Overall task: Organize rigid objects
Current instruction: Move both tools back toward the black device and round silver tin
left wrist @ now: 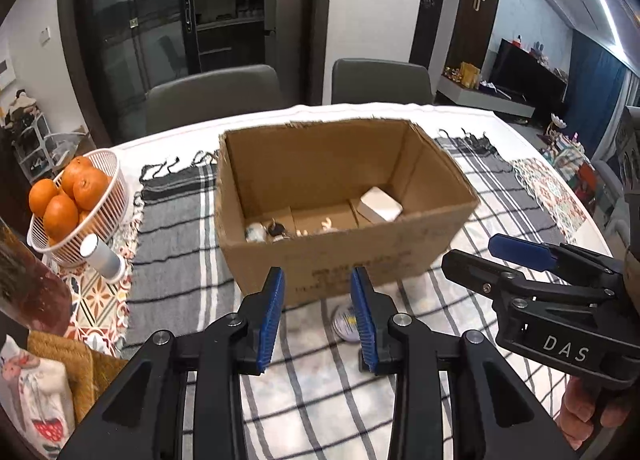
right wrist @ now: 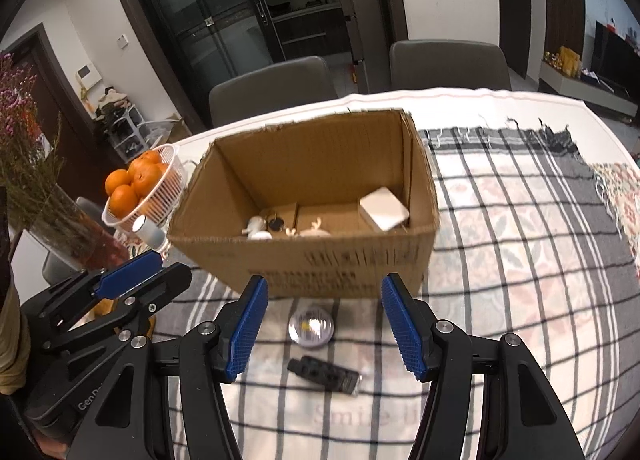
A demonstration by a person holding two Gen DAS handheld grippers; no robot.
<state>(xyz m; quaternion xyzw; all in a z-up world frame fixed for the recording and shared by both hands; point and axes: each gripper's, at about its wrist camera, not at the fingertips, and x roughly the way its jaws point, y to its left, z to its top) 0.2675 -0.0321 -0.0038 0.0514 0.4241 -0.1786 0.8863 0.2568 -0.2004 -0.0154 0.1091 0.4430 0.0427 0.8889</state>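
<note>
Cardboard box (right wrist: 320,260): open-topped, on checked cloth (right wrist: 520,260); holds white block (right wrist: 384,209) and small oddments. Round silver disc (right wrist: 312,327) and black key fob (right wrist: 324,373): loose on cloth just before box. Right gripper (right wrist: 324,324): fingers wide apart, empty, straddling disc from above. Left gripper (left wrist: 318,316): moderately parted, empty. Risk: flat, shiny disc may slip from pads; cloth may bunch

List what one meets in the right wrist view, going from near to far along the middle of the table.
Black remote → round tin → cardboard box → grey chairs.
</note>
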